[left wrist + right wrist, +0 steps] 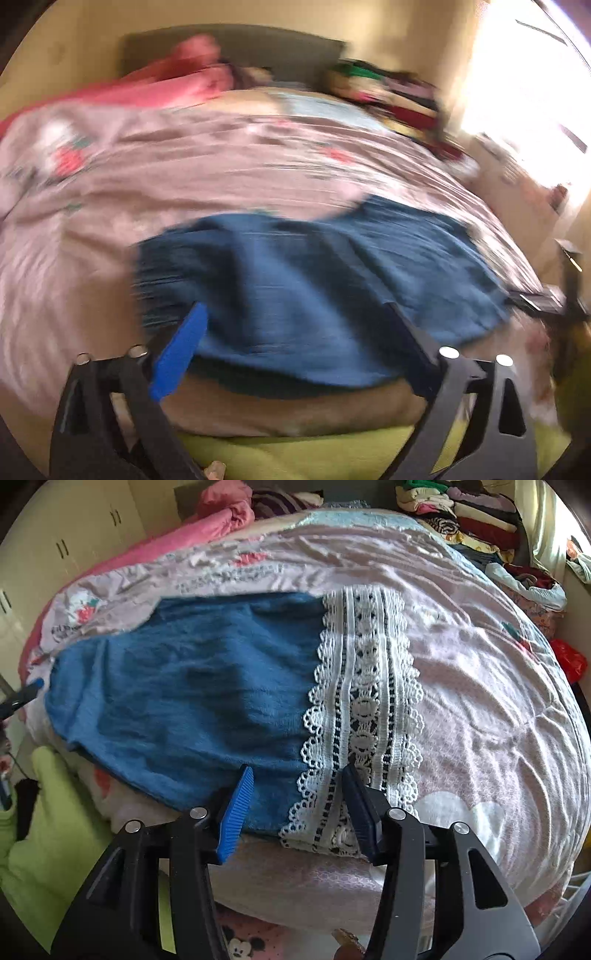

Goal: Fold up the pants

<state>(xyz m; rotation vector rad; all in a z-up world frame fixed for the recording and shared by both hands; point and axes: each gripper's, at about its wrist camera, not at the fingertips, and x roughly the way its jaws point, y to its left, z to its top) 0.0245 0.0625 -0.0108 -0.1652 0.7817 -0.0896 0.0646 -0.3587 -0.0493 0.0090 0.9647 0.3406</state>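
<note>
Blue pants (192,686) with a white lace hem (365,709) lie folded flat on the lilac printed bed cover (480,686). My right gripper (298,771) hangs over the near edge where blue cloth meets lace. Its jaws stand apart and its blue pads (236,812) press on nothing. In the blurred left wrist view the pants (314,280) spread beyond my left gripper (295,308), whose jaws stand wide open and hold nothing. One blue fingertip of the left gripper (33,685) shows at the left end of the pants in the right wrist view.
A pink blanket (221,509) is bunched at the head of the bed. Stacked folded clothes (476,520) fill the far right corner. Cupboard doors (62,546) stand at the left. Lime-green cloth (55,830) hangs by the bed's near edge. A bright window (524,92) glares at the right.
</note>
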